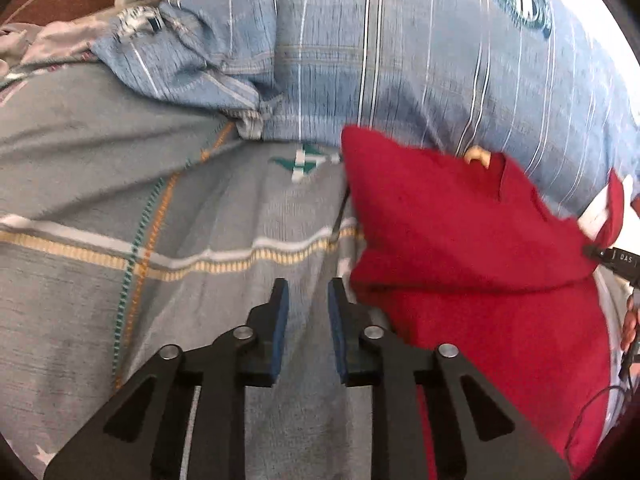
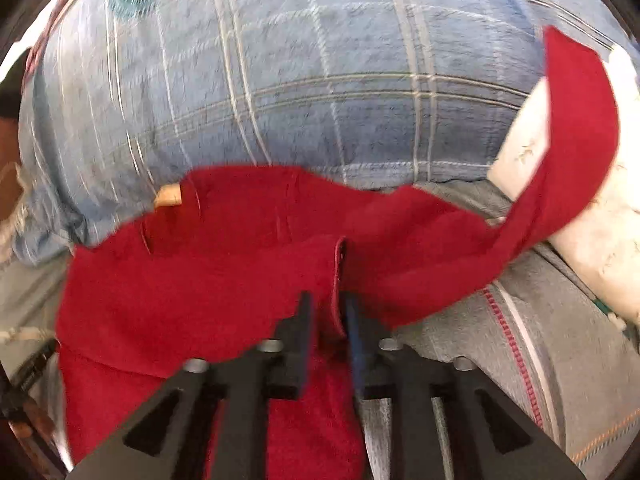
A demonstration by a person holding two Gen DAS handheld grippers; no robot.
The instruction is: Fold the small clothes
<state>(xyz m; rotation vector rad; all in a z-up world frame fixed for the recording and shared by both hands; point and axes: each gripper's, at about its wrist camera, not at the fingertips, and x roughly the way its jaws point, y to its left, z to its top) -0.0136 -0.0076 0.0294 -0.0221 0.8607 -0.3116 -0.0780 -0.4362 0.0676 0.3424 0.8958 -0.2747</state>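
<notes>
Pinching a hem of the red garment (image 2: 224, 280) at lower centre of its view, the right gripper (image 2: 326, 312) is lifting the cloth off the grey bedsheet (image 2: 560, 340), likely to turn it over into a fold. Parted and holding nothing, the left gripper (image 1: 308, 304) is waiting just beside the garment's edge, over the sheet at lower centre, probably to take another corner.

A plain deep-red small garment (image 1: 472, 248) (image 2: 224, 264) lies on a grey bedsheet (image 1: 80, 160) (image 2: 580, 360) crossed by white, yellow-orange and teal stripes, with a red-dashed line at one side. Behind sits a light-blue pillow (image 1: 420, 60) (image 2: 300, 80) with thin white stripes and a round teal emblem. The black left claw (image 1: 308, 304) has blue pads (image 1: 282, 320).
</notes>
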